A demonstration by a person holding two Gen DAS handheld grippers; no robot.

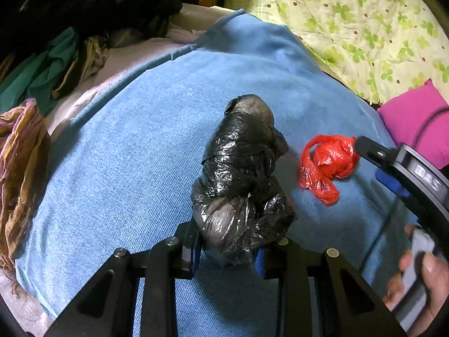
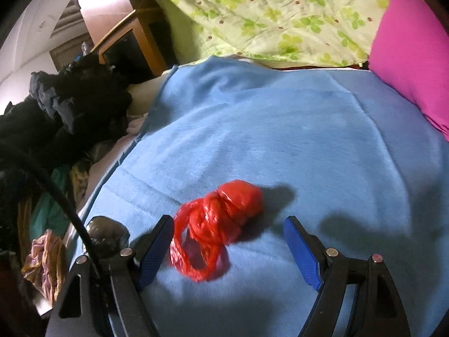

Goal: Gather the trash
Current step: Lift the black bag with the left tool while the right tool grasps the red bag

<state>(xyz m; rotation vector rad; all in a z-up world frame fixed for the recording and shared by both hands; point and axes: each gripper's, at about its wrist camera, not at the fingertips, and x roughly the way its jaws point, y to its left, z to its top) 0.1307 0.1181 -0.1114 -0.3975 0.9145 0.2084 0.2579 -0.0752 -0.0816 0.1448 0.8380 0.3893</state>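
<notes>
A crumpled black plastic bag [image 1: 241, 179] is clamped at its lower end by my left gripper [image 1: 228, 248], and it stands up over the blue blanket [image 1: 134, 146]. To its right lies a knotted red plastic bag [image 1: 327, 163], with a finger of the right gripper just beyond it. In the right wrist view the red plastic bag [image 2: 216, 230] lies on the blanket between the wide-apart blue pads [image 2: 301, 252] of my right gripper [image 2: 228, 248], and neither pad touches it. The black bag's top [image 2: 105, 231] shows at the lower left.
A pile of dark and green clothes [image 1: 64, 64] lies left of the blanket, a brown-pink cloth [image 1: 19, 154] nearer. A green-flowered quilt [image 2: 280, 14] and a magenta pillow [image 2: 412, 61] lie behind. A person's hand [image 1: 421, 280] holds the right gripper's handle.
</notes>
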